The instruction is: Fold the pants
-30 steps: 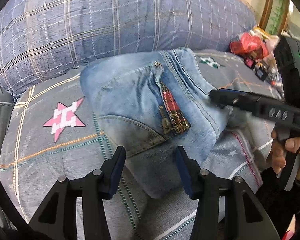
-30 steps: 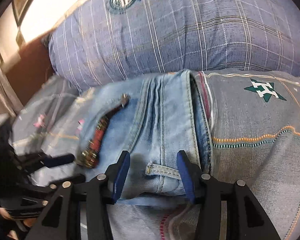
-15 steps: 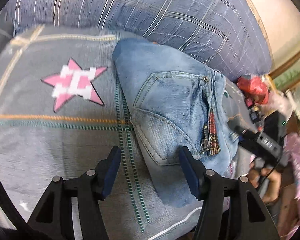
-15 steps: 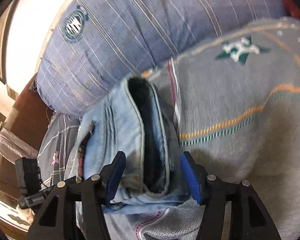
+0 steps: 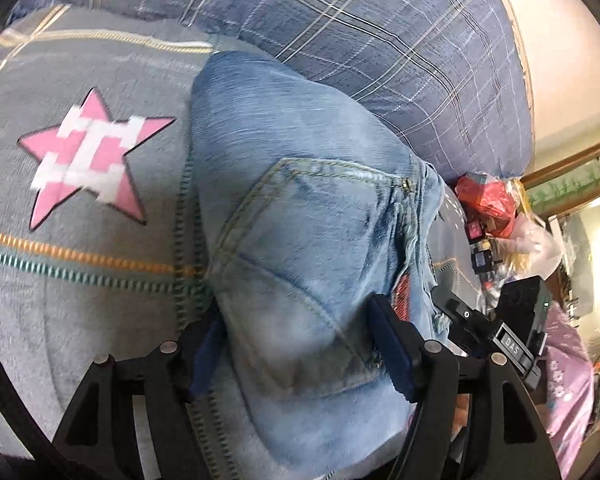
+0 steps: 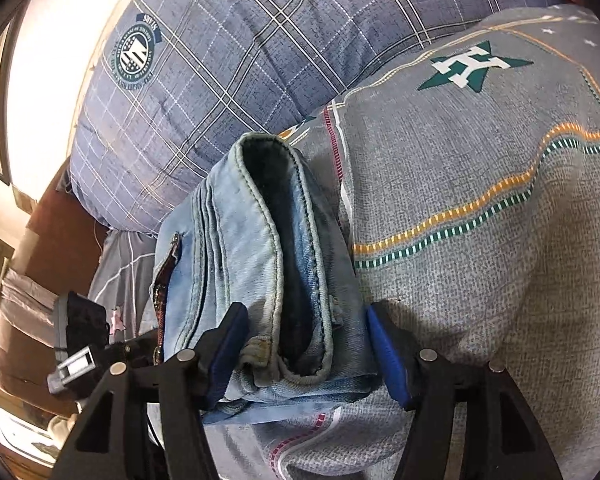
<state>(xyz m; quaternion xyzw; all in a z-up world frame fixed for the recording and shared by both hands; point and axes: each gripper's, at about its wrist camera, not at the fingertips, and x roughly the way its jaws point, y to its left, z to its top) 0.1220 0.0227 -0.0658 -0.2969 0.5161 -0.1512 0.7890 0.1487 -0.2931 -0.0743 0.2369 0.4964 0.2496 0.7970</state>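
Observation:
The light blue jeans (image 5: 300,240) lie folded in a thick bundle on the grey bedspread (image 5: 80,300), the back pocket facing up. My left gripper (image 5: 300,352) is open with its blue pads on either side of the bundle's near end. In the right wrist view the jeans (image 6: 240,248) show their open waistband end on. My right gripper (image 6: 304,356) is open and straddles that end, pads on both sides of the denim. The right gripper's body (image 5: 512,340) shows at the right of the left wrist view, the left gripper's body (image 6: 84,340) at the left of the right wrist view.
A large blue plaid pillow (image 5: 380,40) lies right behind the jeans; it also shows in the right wrist view (image 6: 260,40). A pink star (image 5: 88,156) and a green star (image 6: 472,66) mark the bedspread. Red bags and clutter (image 5: 492,204) sit at the bed's right side.
Both grippers have moved in from the two ends of the folded jeans and tilted. The denim now sits between each pair of open fingers instead of ahead of them.

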